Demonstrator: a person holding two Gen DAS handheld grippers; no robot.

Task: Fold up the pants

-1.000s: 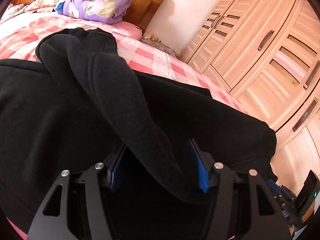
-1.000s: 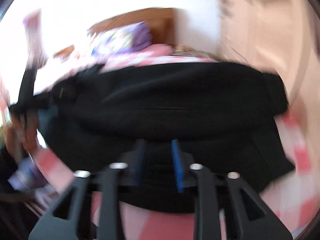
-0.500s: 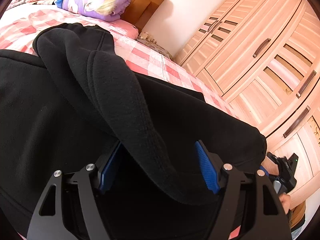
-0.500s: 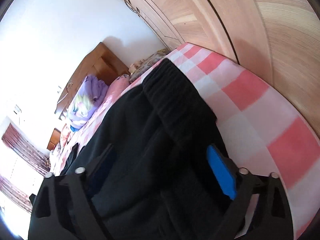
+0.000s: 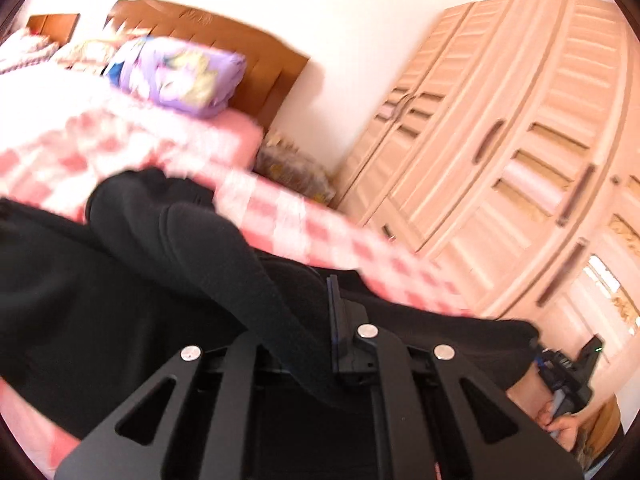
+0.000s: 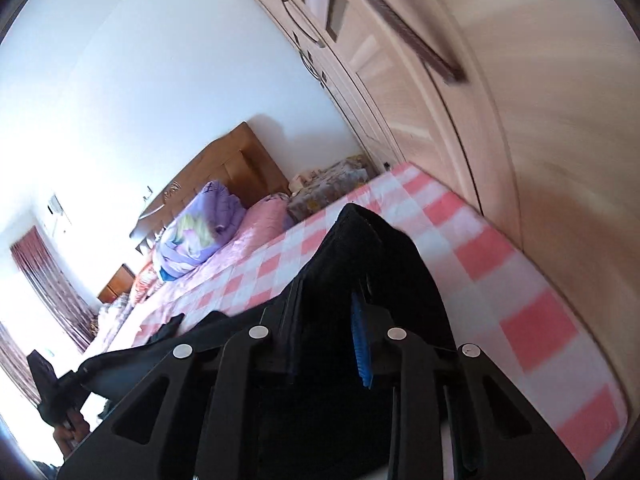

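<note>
Across the pink checked bed [image 5: 304, 220] the black pants [image 5: 100, 312] lie spread wide, with one raised ridge of cloth running down into the left gripper [image 5: 296, 344]. As a judgement, the fold is only beginning: both ends are gripped and lifted, but no layer is yet laid flat over another, so the carry-over, the laying down and the smoothing are all left.

Compared with half a second ago, the left view has tipped up to show more of the wardrobe [image 5: 500, 168] and the purple pillow [image 5: 180, 76], and it is blurred, suggesting a lift. The left jaws, wide apart then, are now drawn close, pinching the ridge of cloth. The right gripper [image 6: 326, 328] has likewise narrowed from a wide gape to a tight hold on a peak of pants fabric [image 6: 360, 236], which stands clear above the bed near the wardrobe side.
</note>
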